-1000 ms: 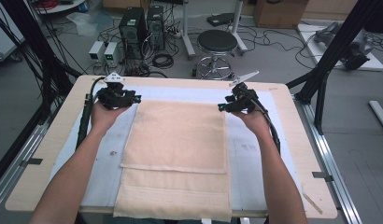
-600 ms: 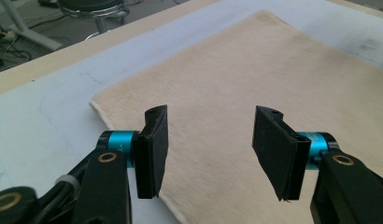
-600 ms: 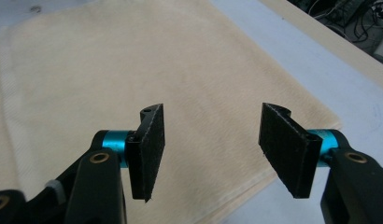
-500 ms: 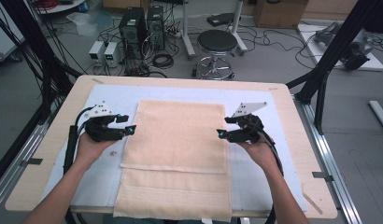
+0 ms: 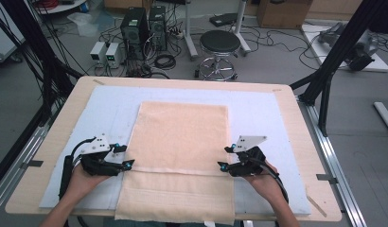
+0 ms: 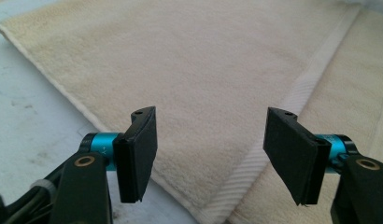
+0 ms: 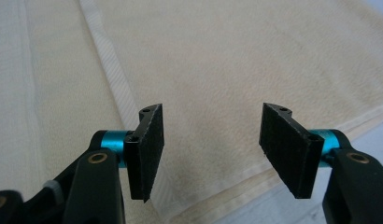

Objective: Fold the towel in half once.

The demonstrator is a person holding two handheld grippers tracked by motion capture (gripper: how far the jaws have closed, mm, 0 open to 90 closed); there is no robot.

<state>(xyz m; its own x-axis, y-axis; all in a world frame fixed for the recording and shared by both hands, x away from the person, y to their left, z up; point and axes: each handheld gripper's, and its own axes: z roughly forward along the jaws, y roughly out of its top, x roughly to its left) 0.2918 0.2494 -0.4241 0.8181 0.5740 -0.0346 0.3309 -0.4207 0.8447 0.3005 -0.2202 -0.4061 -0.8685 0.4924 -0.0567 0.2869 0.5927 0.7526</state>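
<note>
- The towel (image 5: 182, 156) lies flat down the middle of the bench, on a pale mat (image 5: 258, 113), its folded upper layer ending in a hem short of the near edge.
- The left gripper (image 5: 127, 164) sits at the towel's left edge by that hem, jaws wide, just opened further, nothing between them.
- The right gripper (image 5: 223, 165) sits at the right edge, likewise wide and empty.

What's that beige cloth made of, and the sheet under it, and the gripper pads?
Towel: looks like cotton terry, matte with a looped nap and a flat woven band near its hem.
Mat: pale blue-white, smooth, faintly scuffed; probably foam or plastic sheet, hard to say.
Left gripper pads: black, matte, finely grained, likely rubber or foam; the right gripper looks alike.
</note>
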